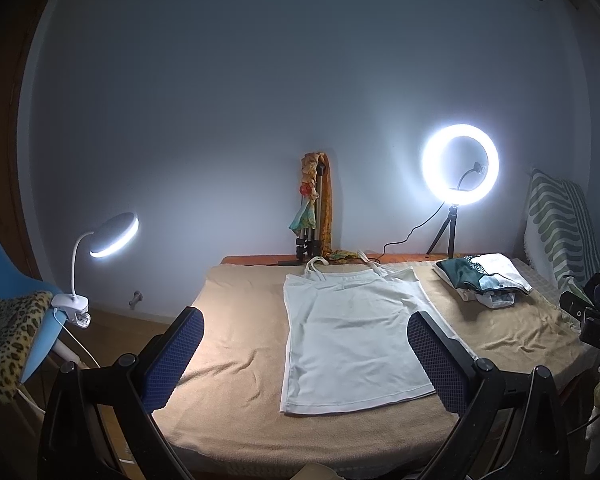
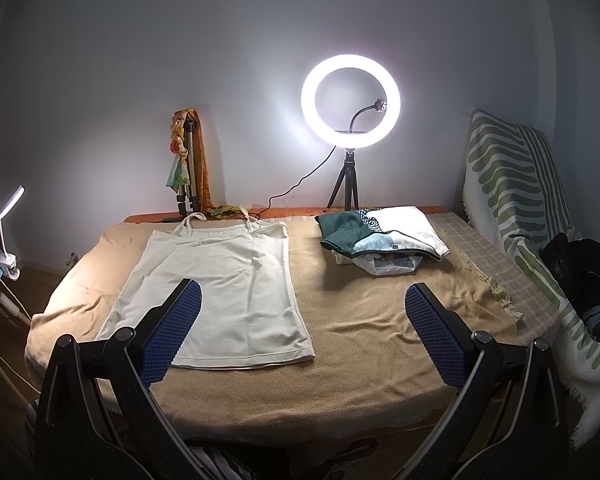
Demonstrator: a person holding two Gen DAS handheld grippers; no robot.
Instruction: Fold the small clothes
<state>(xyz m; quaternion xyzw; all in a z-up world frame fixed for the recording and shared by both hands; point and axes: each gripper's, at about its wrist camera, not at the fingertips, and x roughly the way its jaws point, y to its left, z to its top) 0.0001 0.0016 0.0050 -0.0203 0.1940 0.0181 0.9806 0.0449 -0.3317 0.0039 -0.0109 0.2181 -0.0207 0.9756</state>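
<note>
A white strappy top (image 1: 348, 336) lies spread flat on the tan blanket (image 1: 236, 360), straps toward the wall. It also shows in the right wrist view (image 2: 228, 284). My left gripper (image 1: 306, 344) is open and empty, held above the top's lower part. My right gripper (image 2: 302, 320) is open and empty, held above the blanket (image 2: 360, 320) just right of the top's hem. A stack of folded clothes (image 1: 484, 280) sits at the back right, also in the right wrist view (image 2: 380, 236).
A lit ring light on a tripod (image 2: 350, 100) and a folded tripod with scarves (image 2: 188, 160) stand by the wall. A clip lamp (image 1: 112, 236) is on a blue chair (image 1: 12, 280) at left. A striped throw (image 2: 516, 200) lies right.
</note>
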